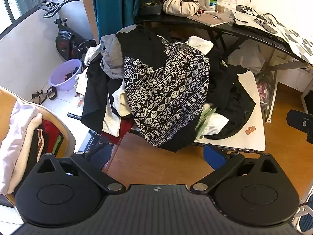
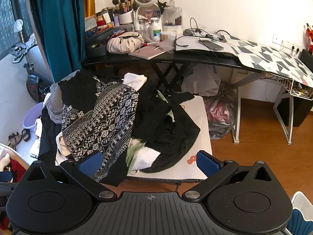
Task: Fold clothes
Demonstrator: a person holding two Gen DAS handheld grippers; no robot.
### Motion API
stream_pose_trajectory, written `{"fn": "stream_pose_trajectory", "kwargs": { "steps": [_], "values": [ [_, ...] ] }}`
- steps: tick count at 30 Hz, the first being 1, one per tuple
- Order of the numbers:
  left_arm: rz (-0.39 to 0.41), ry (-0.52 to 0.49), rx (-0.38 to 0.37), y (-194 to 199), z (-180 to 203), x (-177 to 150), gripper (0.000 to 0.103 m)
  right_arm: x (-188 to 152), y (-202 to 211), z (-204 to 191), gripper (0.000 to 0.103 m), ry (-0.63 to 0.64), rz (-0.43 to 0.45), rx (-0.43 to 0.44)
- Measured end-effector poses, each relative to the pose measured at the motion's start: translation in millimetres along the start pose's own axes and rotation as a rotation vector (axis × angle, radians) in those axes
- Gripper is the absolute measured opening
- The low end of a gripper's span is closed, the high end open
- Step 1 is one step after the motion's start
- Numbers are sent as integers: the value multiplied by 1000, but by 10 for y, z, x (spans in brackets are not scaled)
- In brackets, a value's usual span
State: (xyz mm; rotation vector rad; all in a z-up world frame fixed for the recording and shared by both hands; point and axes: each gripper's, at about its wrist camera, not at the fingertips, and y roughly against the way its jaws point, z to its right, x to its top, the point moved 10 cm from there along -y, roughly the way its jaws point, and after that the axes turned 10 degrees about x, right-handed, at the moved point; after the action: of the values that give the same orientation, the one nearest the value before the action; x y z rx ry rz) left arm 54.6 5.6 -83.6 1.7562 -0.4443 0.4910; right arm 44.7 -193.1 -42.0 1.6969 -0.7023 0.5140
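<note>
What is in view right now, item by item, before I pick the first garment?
patterned garment: 1, black and white, draped on top of the pile
dark garments: several, black, right part of the pile
white table: 1, under the pile
basin: 1, lilac, on the floor at left
exercise bike: 1, black, by the window
desk: 1, black, cluttered, behind the pile
curtain: 1, teal
left gripper: open, empty
right gripper: open, empty

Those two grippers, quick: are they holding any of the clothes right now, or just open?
Left gripper: open, holding nothing.
Right gripper: open, holding nothing; the patterned black-and-white garment lies ahead, ungripped.
</note>
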Motion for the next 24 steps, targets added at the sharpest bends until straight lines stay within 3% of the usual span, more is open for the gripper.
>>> {"fn": "stream_pose_trajectory", "kwargs": {
  "steps": [9,12,24],
  "values": [
    [6,17,-18,60,20,-99,102,-25,-18,71,102,-22,-1,4],
    [-32,-2,-12,-25,60,-40,102,-28,-18,83,102,-21,4,6],
    [-53,-10,-1,-65,105,-52,102,-29,-56,95,102,-35,1,15]
  ]
}}
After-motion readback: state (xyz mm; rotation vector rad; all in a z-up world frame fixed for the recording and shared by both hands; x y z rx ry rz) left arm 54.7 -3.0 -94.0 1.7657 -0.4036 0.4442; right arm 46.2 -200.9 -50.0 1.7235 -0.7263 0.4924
